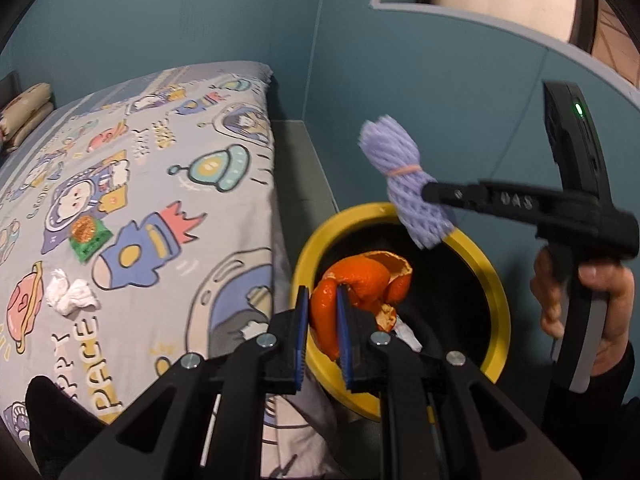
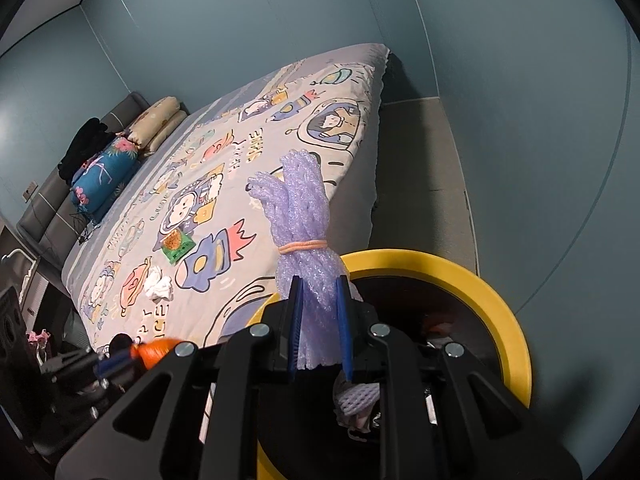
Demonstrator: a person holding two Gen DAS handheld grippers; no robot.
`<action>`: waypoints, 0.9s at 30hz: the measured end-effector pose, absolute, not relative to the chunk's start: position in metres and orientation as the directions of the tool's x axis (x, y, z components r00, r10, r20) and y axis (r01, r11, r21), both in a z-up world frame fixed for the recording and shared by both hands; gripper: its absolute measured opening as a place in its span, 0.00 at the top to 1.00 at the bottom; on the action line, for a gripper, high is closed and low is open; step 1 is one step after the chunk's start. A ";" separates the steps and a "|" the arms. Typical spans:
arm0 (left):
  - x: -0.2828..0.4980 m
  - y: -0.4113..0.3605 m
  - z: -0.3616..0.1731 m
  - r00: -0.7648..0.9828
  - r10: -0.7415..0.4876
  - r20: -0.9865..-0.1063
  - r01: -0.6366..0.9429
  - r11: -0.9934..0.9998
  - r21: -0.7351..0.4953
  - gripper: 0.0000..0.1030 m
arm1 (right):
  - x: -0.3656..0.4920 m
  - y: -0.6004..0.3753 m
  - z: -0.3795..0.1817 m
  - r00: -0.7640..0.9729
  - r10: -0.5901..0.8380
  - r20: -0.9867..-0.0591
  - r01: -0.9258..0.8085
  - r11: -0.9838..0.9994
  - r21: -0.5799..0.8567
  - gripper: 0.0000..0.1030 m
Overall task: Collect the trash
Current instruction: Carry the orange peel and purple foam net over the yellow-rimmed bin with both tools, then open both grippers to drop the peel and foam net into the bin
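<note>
Orange peel point(image 1: 362, 280) clamped in left gripper point(image 1: 322, 336), purple foam net point(image 2: 306, 240) in right gripper point(image 2: 318, 320), both over yellow-rimmed bin point(image 1: 490, 276) for dropping. Tissue point(image 1: 70, 292) and green packet point(image 1: 89, 238) left on bed point(image 1: 168, 184).

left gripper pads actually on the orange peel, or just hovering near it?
Touching. Left wrist view: the left gripper has both blue pads clamped on the orange peel, over the yellow-rimmed bin.

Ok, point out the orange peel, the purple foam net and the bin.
orange peel point(image 1: 360, 276): left wrist view, on the curled outer skin.
purple foam net point(image 2: 300, 204): right wrist view, on the bundle above its rubber band.
bin point(image 2: 496, 296): right wrist view, on the yellow rim.
</note>
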State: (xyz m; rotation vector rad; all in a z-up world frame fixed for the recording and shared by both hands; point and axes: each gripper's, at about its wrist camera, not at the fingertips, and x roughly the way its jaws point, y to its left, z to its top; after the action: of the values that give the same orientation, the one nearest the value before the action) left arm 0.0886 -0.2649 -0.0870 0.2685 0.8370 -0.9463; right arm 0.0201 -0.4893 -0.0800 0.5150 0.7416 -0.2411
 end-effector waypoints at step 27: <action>0.066 -0.291 -0.125 0.153 -0.583 -0.798 0.833 0.510 -0.213 0.73 | 0.014 -0.525 -0.115 0.693 0.040 -0.719 0.432 0.776 0.460 0.72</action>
State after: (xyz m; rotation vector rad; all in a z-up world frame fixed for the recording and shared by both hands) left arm 0.0665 -0.2910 -0.1250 0.3068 0.9743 -1.0386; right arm 0.0144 -0.5246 -0.1152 0.6606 0.7853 -0.2375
